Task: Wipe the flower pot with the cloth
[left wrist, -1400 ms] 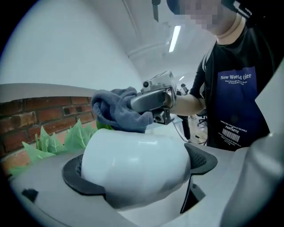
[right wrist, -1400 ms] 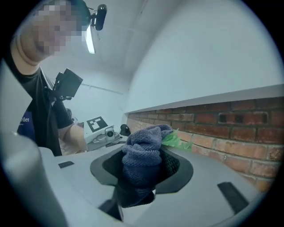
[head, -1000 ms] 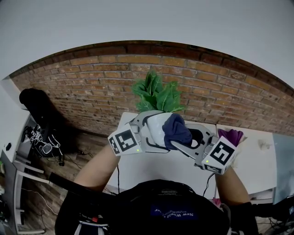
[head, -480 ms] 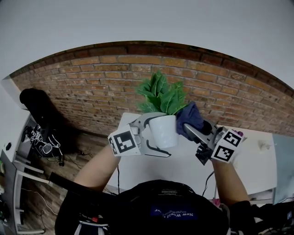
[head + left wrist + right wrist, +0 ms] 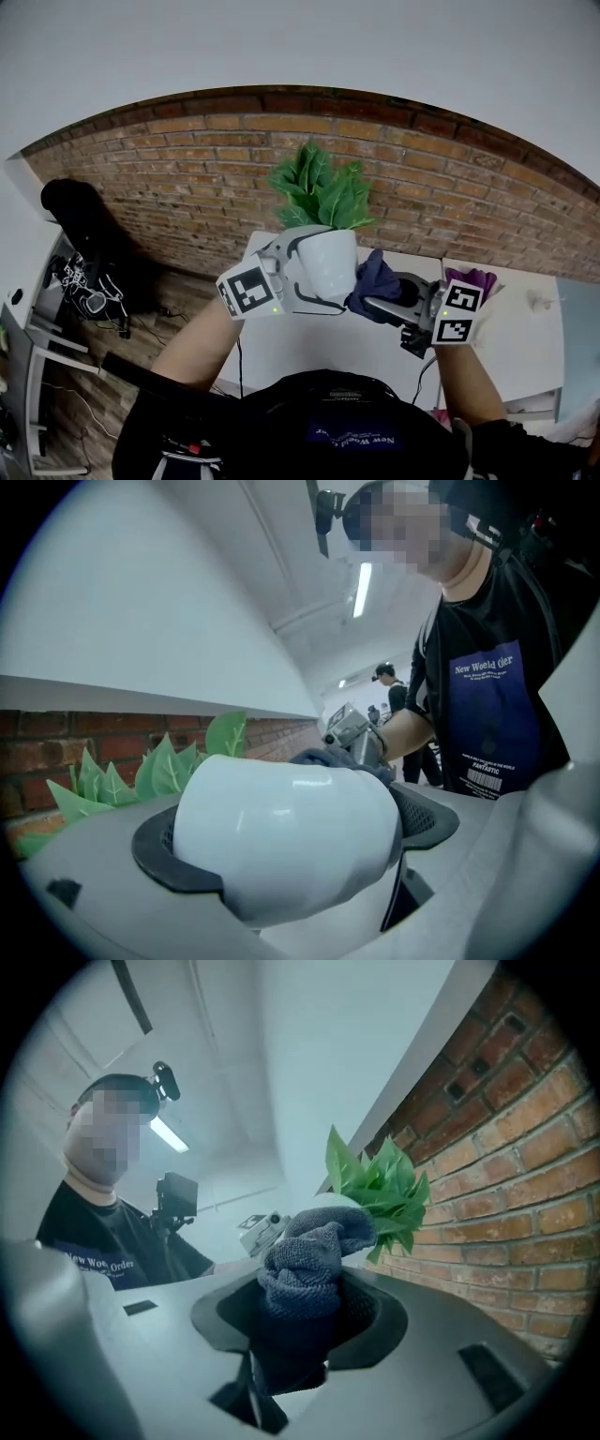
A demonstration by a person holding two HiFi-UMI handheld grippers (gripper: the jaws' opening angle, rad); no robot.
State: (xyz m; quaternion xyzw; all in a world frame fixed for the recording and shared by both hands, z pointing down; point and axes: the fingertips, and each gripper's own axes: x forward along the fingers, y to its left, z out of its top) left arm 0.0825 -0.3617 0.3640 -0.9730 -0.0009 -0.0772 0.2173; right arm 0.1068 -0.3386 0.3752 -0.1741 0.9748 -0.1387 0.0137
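Observation:
My left gripper (image 5: 314, 272) is shut on the white flower pot (image 5: 328, 264), which it holds up in the air with its green leafy plant (image 5: 321, 192) on top. In the left gripper view the pot (image 5: 286, 832) fills the space between the jaws. My right gripper (image 5: 382, 295) is shut on the dark blue cloth (image 5: 374, 281) and presses it against the pot's lower right side. In the right gripper view the bunched cloth (image 5: 305, 1274) sticks out from the jaws, its tip touching the pot (image 5: 323, 1206) below the leaves (image 5: 380, 1190).
A white table (image 5: 309, 347) lies under both grippers, against a red brick wall (image 5: 187, 197). A purple thing (image 5: 472, 277) lies on the table at the right. A dark bag and cables (image 5: 80, 272) sit on the floor at the left.
The right gripper with the cloth went from the pot's front up its right side to the rim, then back down to the lower right side. The left gripper kept the pot held up.

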